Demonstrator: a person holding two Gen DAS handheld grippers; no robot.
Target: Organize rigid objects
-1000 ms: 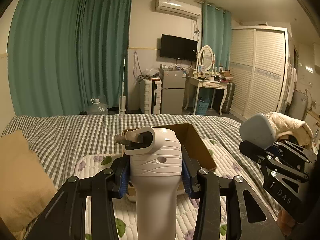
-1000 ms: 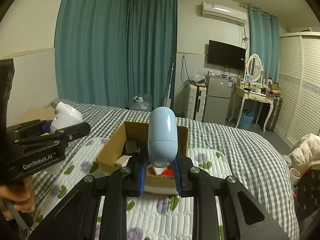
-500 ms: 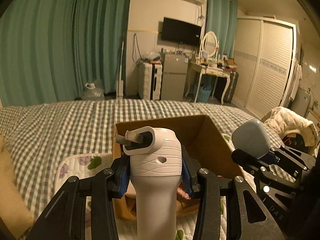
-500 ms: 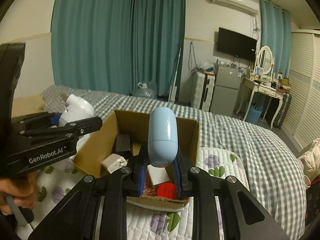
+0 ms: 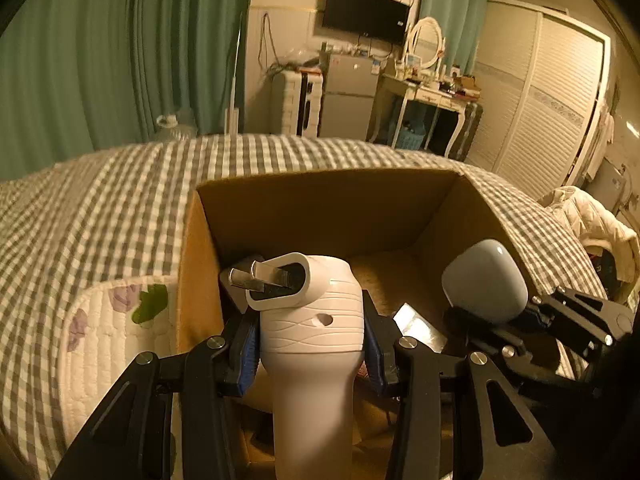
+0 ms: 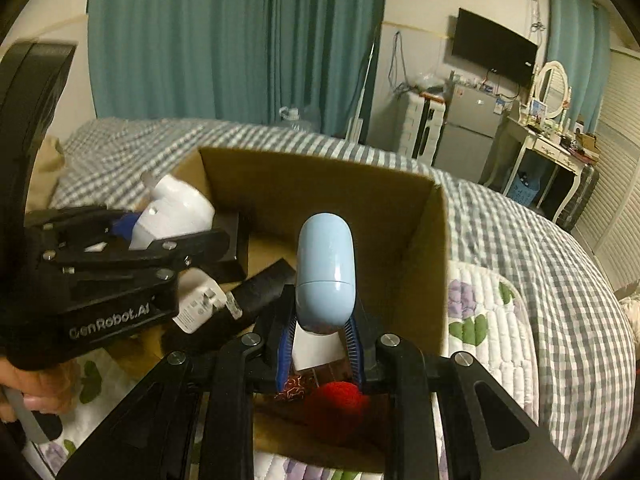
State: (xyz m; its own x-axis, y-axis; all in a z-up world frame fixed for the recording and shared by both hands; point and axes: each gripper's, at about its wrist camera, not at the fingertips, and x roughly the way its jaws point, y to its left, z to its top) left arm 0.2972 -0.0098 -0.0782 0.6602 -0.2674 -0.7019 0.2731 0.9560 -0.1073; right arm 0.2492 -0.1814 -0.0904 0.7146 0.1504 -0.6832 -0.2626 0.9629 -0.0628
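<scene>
My left gripper (image 5: 310, 344) is shut on a white ribbed device with a metal-pronged head (image 5: 308, 320); it also shows in the right wrist view (image 6: 172, 212). My right gripper (image 6: 320, 340) is shut on a light blue capsule-shaped case (image 6: 326, 268), which also shows in the left wrist view (image 5: 484, 280). Both are held over the open cardboard box (image 5: 328, 204) on the bed, the white device at the box's left side, the blue case at its right. In the box lie a white charger plug (image 6: 200, 304), a red ball (image 6: 336, 404) and black items (image 6: 256, 288).
The box (image 6: 424, 264) sits on a floral quilted pad (image 6: 492, 320) over a checked bedspread (image 5: 120, 200). A tan pillow (image 6: 48, 160) is at the left. A fridge, dressing table and wardrobe stand beyond the bed.
Both grippers have moved forward and down with their objects, from above the near side of the box to inside its opening. The box now fills much more of both views.
</scene>
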